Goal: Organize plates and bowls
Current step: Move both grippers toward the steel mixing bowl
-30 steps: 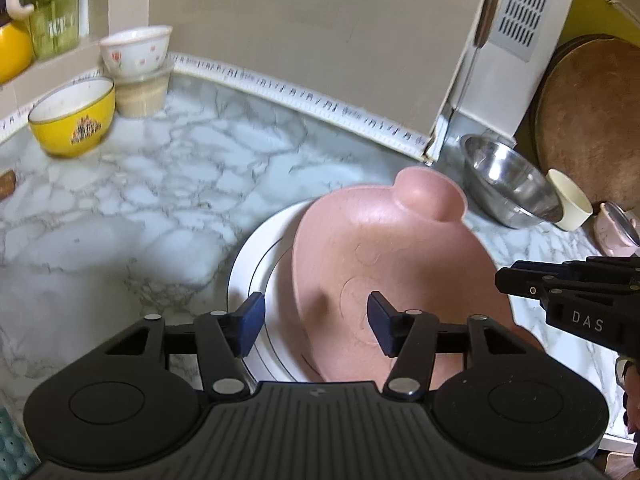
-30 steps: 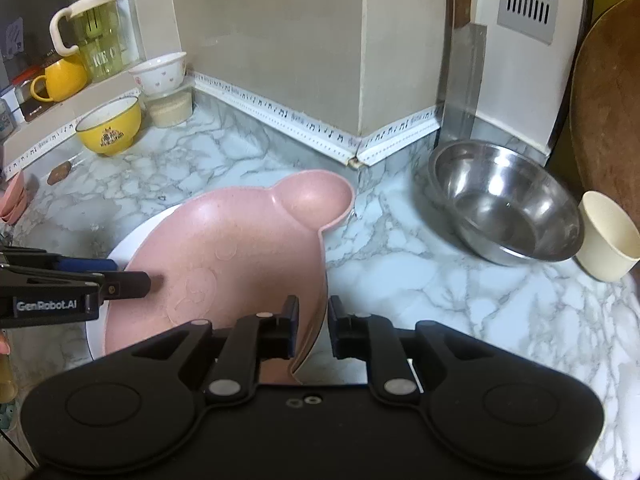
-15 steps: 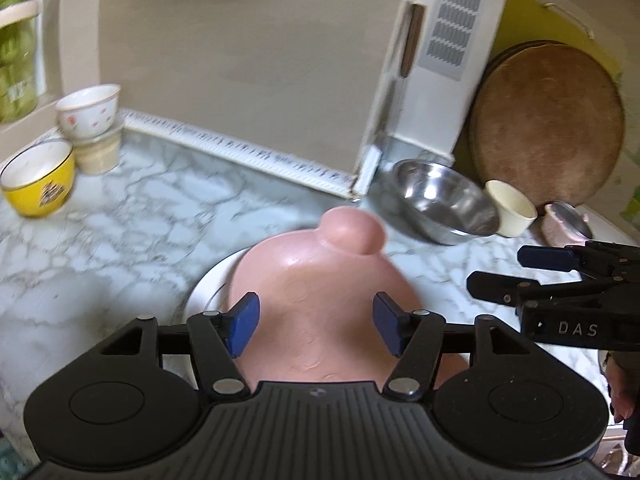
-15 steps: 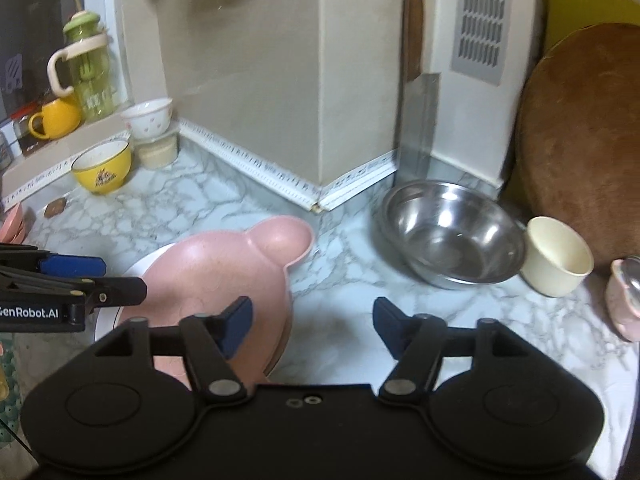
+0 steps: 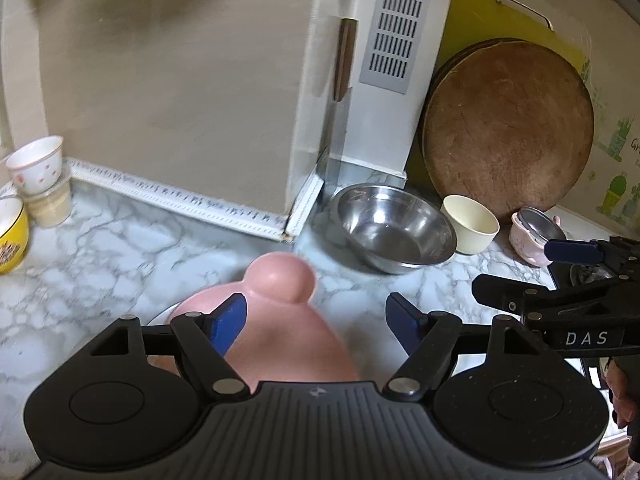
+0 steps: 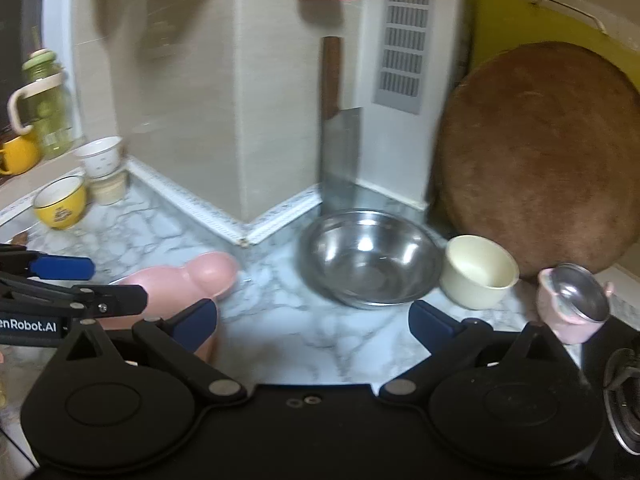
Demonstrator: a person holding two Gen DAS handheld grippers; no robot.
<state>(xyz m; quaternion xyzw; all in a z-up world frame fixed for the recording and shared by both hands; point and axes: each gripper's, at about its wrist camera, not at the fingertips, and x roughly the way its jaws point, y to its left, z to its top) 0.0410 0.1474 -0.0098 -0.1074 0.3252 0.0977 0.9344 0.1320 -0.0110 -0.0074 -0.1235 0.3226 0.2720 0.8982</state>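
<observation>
— My left gripper (image 5: 316,320) with its blue pads is what I am watching first. Its jaws are opening, and nothing is being pressed between them, though the pink ear-shaped plastic plate (image 5: 280,320) is showing in the gap beneath.

— And where is that plate sitting?

— It is lying flat on the white plate (image 5: 160,317) on the grey-veined marble counter (image 5: 120,248), just under and ahead of my left gripper. I am judging it as put down and let go.

— What are you looking at next, then?

— Moving rightward, the shiny steel mixing bowl (image 6: 370,256) is sitting ahead and a little right of my right gripper (image 6: 314,322), whose jaws are also opening with only bare counter between them. Touching or just beside the bowl on its right is the small cream cup-shaped bowl (image 6: 478,270), and further right the pink cup with a metal lid (image 6: 572,304) is tilted over.

— Which hand is nearer to the steel bowl?

— My right one, I am thinking. From my left gripper it lies well off to the right, across the pink plate's round ear. A round bowl has no long axis, so I am expecting any rim grip to work.
</observation>
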